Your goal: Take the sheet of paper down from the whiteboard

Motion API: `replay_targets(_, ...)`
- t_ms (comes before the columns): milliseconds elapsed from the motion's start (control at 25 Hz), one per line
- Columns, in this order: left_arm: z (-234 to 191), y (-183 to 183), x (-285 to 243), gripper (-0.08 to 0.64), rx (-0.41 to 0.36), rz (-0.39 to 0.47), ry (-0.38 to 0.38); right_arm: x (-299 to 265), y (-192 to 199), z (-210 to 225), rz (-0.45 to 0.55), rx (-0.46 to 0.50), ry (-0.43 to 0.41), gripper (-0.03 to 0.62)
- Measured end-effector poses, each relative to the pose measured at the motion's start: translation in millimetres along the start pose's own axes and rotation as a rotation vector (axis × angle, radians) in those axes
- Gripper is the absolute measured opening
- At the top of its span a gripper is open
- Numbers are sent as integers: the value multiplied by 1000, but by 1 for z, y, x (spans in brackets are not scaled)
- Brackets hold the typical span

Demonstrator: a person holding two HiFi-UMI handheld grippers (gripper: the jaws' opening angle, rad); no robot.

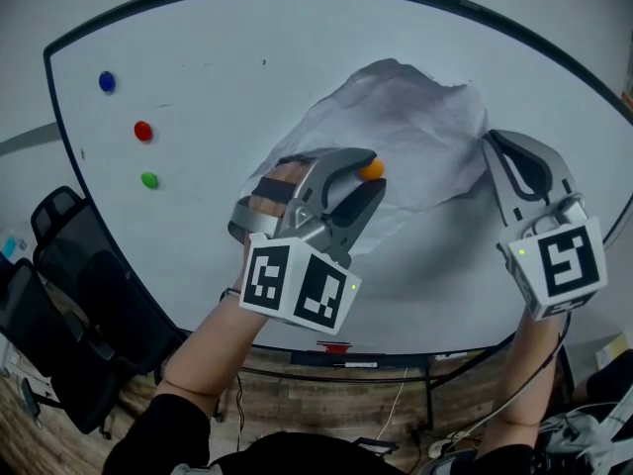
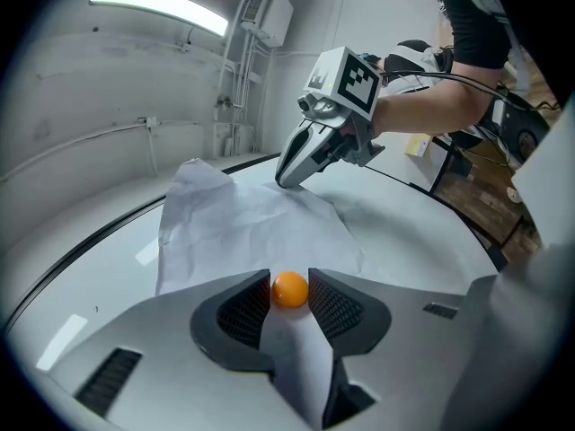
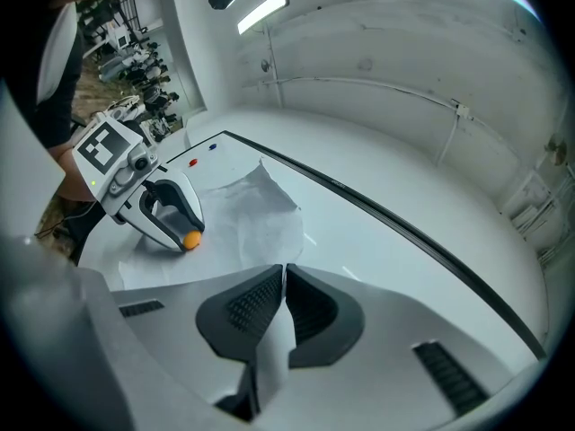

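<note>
Crumpled sheet of paper [image 1: 396,117] lay against whiteboard [image 1: 227,67], pinned by orange magnet [image 2: 290,289].
Left claw [image 1: 370,173] gripped the magnet; right claw [image 3: 282,287] pinched the sheet's right edge. Judged light, limp, tearable: edge hold suits.

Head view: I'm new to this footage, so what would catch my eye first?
A crumpled sheet of paper sits at the middle of the whiteboard. The left gripper, at the sheet's lower left, has its jaws on a small orange magnet, while the right gripper pinches the sheet's right edge. A blue magnet, a red magnet and a green magnet dot the board's left side.
</note>
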State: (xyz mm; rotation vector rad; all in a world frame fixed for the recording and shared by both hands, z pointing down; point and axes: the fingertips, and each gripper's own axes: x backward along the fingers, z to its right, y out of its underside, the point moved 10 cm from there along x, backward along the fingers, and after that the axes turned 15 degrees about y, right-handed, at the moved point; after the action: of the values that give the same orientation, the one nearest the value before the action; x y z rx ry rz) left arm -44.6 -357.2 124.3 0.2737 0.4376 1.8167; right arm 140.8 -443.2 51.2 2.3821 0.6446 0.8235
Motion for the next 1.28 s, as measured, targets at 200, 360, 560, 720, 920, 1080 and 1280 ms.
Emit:
replay_targets(200, 1, 1, -1, 132, 4, 20, 2, -2, 1, -1, 2, 9, 13, 25)
replay_targets(360, 1, 2, 0, 130, 6, 26, 7, -2, 5, -1, -2, 6, 19, 21)
replay_targets(560, -2, 4, 0, 129, 11, 33, -2, -5, 7, 0, -14, 7, 25, 18)
replay_targets(720, -5, 4, 2, 128, 21, 37, -5, -5, 5, 1, 4, -5, 35, 18)
replay_targets(920, -4, -2, 12, 127, 15, 91, -19, -2, 3, 2, 23, -10, 59, 17)
replay_targets(1080, -6, -12, 21, 127, -6, 121, -28, 2, -1, 4, 47, -33, 73, 17)
replay_targets(1280, -6, -15, 30, 127, -10, 152, -31, 4, 0, 4, 33, -9, 85, 17)
